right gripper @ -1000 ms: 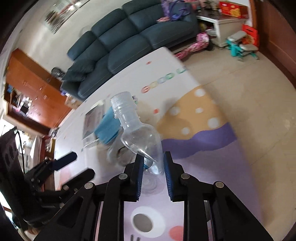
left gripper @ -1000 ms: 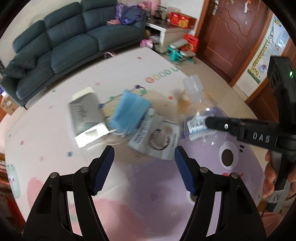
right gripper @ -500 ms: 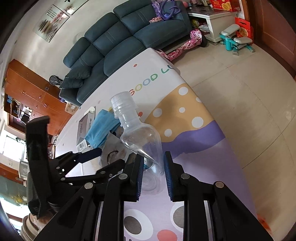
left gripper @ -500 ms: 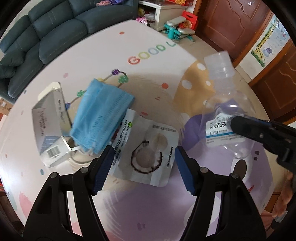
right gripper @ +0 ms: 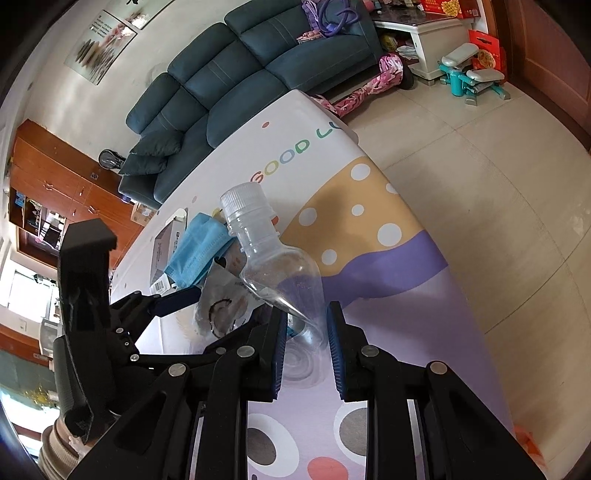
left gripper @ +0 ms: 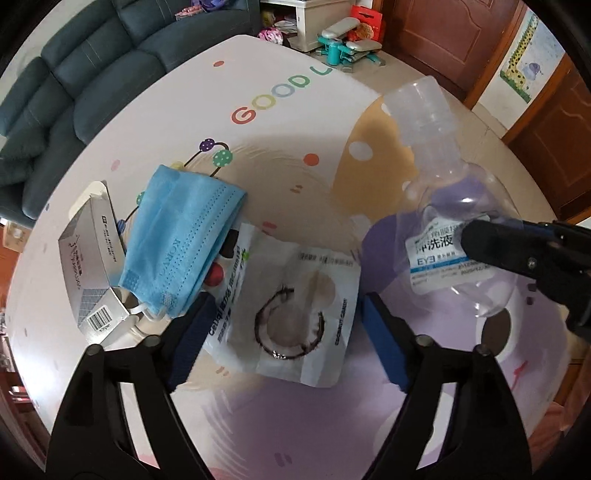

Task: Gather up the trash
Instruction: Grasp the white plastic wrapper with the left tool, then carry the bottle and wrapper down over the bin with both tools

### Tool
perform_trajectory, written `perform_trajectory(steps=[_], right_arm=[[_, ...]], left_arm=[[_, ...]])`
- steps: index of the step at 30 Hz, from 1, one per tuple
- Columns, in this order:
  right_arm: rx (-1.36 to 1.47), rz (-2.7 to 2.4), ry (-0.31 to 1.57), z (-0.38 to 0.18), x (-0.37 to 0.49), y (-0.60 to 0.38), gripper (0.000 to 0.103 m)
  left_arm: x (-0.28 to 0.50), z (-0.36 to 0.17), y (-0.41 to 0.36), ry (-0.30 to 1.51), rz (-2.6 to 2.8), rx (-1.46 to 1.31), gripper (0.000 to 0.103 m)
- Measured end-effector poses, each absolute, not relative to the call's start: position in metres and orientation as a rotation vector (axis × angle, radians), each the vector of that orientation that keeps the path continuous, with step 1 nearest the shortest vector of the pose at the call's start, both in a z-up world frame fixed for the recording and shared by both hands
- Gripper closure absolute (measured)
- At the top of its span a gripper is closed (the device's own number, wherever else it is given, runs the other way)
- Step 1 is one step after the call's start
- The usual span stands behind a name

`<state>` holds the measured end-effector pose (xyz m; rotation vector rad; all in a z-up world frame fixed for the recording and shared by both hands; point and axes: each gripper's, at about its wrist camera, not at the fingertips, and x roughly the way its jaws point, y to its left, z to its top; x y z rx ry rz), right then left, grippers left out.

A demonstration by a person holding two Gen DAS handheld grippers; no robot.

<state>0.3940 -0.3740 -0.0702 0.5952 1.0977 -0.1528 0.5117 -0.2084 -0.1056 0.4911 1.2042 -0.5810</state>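
Note:
A white snack wrapper (left gripper: pixel 291 314) with a coconut print lies flat on the play mat (left gripper: pixel 295 155). My left gripper (left gripper: pixel 284 332) hangs just above it, jaws opening, one pad near each side edge, neither pressing on it. A blue face mask (left gripper: pixel 184 240) overlaps the wrapper's left edge. A silver carton (left gripper: pixel 90 258) lies left of the mask. My right gripper (right gripper: pixel 304 332) is shut on a clear plastic bottle (right gripper: pixel 273 258), held above the mat with its cap up; from the left wrist the bottle (left gripper: pixel 450 221) shows at right.
The mat's far edge meets tiled floor (right gripper: pixel 480 166). A dark blue sofa (right gripper: pixel 240 74) stands behind it. A white cabinet (left gripper: pixel 314 14) and teal stepper (left gripper: pixel 343 40) sit at the back. Wooden doors (left gripper: pixel 424 29) are on the right.
My left gripper came down and forward over the wrapper, and its jaws spread wider. The right gripper kept its hold on the bottle and barely moved.

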Motion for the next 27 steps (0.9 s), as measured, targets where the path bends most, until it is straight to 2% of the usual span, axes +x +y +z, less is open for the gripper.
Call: perform_trajectory(steps=[4, 7, 9, 10, 12, 13, 14, 22, 27], right_arm=[[0.609, -0.151, 1.099, -0.072, 0.392, -0.376, 0.082], [0.615, -0.148, 1.105, -0.073, 0.39, -0.376, 0.082], [0.619, -0.149, 1.106, -0.074, 0.387, -0.376, 0.082], [0.625, -0.15, 1.106, -0.074, 0.385, -0.375, 0.082], [0.63, -0.151, 1.107, -0.074, 0.383, -0.376, 0.082], [0.634, -0.151, 1.108, -0.075, 0.381, -0.375, 0.082], [0.637, -0.149, 1.11, -0.075, 0.379, -0.374, 0.082], [0.649, -0.125, 1.118, -0.069, 0.355, -0.362, 0.082], [0.643, -0.082, 1.107, -0.05, 0.329, -0.345, 0.082]], left_arm=[[0.522, -0.108, -0.199, 1.232, -0.576, 0.417, 0.025], [0.524, -0.105, -0.192, 1.224, -0.575, 0.391, 0.044], [0.524, -0.102, -0.188, 1.222, -0.564, 0.378, 0.052], [0.523, -0.101, -0.187, 1.224, -0.563, 0.37, 0.07], [0.524, -0.098, -0.181, 1.23, -0.555, 0.336, 0.076], [0.522, -0.095, -0.178, 1.225, -0.557, 0.323, 0.089], [0.521, -0.093, -0.176, 1.231, -0.558, 0.307, 0.096], [0.5, -0.09, -0.157, 1.278, -0.503, 0.237, 0.099], [0.451, -0.073, -0.13, 1.289, -0.515, 0.209, 0.099]])
